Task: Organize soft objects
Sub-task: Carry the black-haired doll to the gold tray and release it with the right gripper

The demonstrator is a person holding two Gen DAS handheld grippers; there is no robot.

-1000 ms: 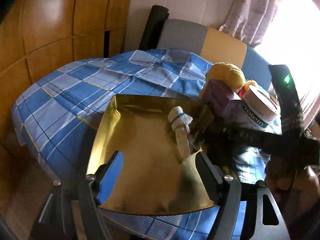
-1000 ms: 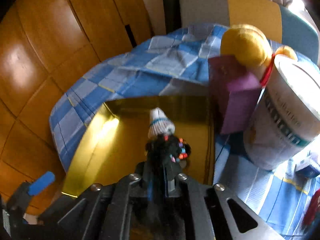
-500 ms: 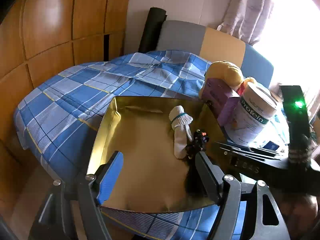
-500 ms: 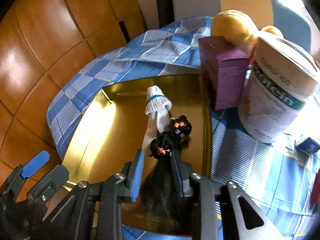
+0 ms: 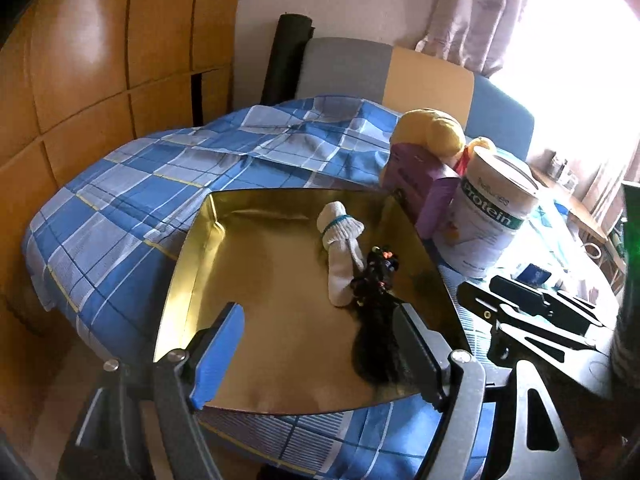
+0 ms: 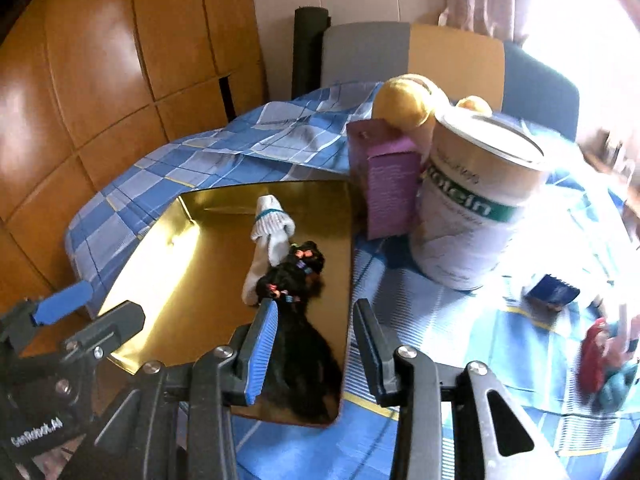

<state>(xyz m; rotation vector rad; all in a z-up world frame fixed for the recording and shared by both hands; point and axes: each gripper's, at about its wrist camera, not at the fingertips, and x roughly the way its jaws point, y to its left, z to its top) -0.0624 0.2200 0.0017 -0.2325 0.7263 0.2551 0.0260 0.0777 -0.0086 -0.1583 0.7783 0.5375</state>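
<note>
A gold tray (image 5: 208,264) (image 6: 160,272) lies on the blue checked cloth. In it a white sock (image 5: 340,248) (image 6: 268,240) rests beside a black hairpiece with coloured beads (image 5: 378,280) (image 6: 296,276). My right gripper (image 6: 316,332) hovers above the hairpiece's tail at the tray's near right edge. Its jaws are opening and the pads do not touch the hair. My left gripper (image 5: 316,356) stands open over the tray's near edge, with nothing held. A yellow plush toy (image 5: 432,132) (image 6: 404,100) sits behind the boxes.
A purple box (image 6: 384,184) and a protein tub (image 6: 472,208) stand right of the tray. A small blue packet (image 6: 554,290) and a red and teal toy (image 6: 600,364) lie further right. A chair (image 5: 348,64) and a wood wall are behind.
My right gripper opened and let go of the black hairpiece, which now lies in the tray by the sock. It then drew back toward the near right. The left gripper barely shifted.
</note>
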